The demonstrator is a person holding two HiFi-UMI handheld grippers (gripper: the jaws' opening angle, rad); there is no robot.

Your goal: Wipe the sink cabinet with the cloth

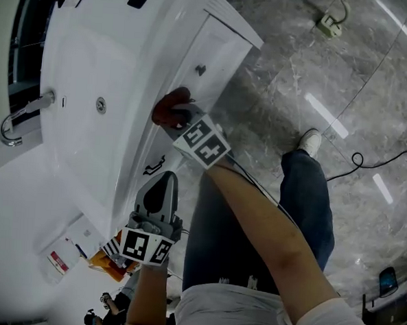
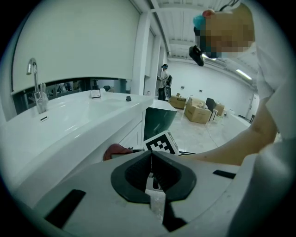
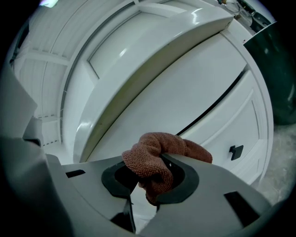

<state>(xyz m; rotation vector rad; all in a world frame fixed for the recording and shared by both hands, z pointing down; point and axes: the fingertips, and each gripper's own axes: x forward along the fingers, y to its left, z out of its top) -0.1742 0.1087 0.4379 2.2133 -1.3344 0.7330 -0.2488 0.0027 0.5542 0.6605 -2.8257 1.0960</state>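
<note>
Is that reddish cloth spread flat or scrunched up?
Scrunched up: the cloth bulges as a folded wad from the right hand-held gripper.

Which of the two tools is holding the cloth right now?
The right tool: its jaws are clamped on the reddish-brown cloth, close to the white sink cabinet front. The left tool has its jaws shut with nothing between them.

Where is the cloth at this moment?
The red-brown cloth is clamped in the right gripper, at the white cabinet door under the counter edge, centre-left in the head view.
</note>
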